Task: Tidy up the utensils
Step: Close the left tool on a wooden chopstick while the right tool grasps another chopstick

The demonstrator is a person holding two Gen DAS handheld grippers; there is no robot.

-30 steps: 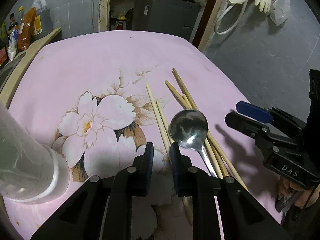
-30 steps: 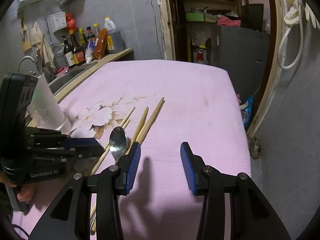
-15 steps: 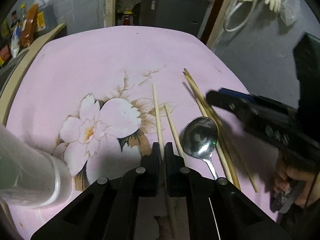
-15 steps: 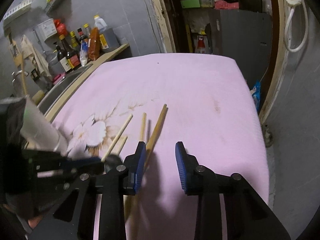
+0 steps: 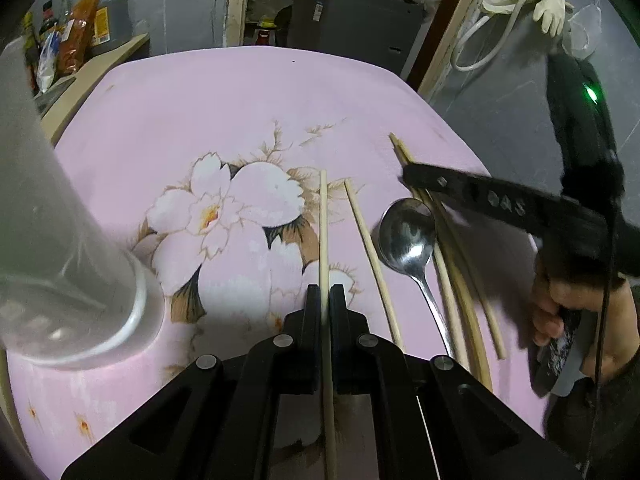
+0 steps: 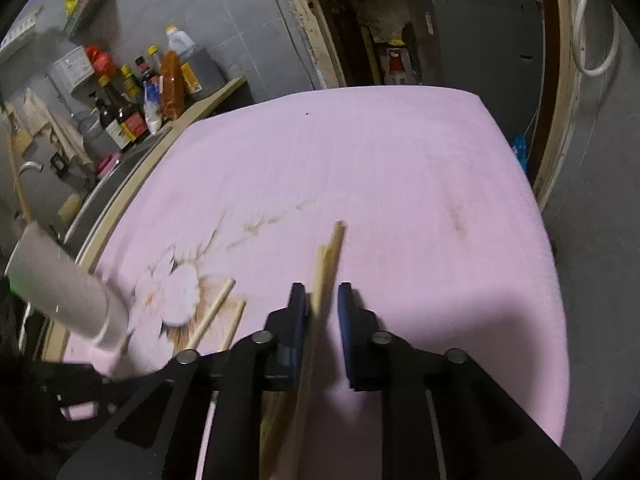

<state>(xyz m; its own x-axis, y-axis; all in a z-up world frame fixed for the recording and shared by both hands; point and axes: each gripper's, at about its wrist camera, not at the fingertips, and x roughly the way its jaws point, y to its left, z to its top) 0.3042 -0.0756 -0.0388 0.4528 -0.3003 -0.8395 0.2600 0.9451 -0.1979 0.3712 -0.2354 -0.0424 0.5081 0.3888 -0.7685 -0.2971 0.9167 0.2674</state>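
My left gripper is shut on a pale wooden chopstick that runs forward over the pink flowered cloth. To its right lie a second chopstick, a steel spoon and several darker chopsticks. My right gripper is open, its fingers either side of two darker chopsticks that lie on the cloth; it also shows at the right of the left wrist view. A translucent white cup stands at the left.
Bottles stand on a counter past the table's far left edge. The table's right edge drops to a grey floor. A hose and gloves hang on the wall at the right.
My left gripper has shut on the pale chopstick. My right gripper has moved forward over the darker chopsticks and its jaws have narrowed around them.
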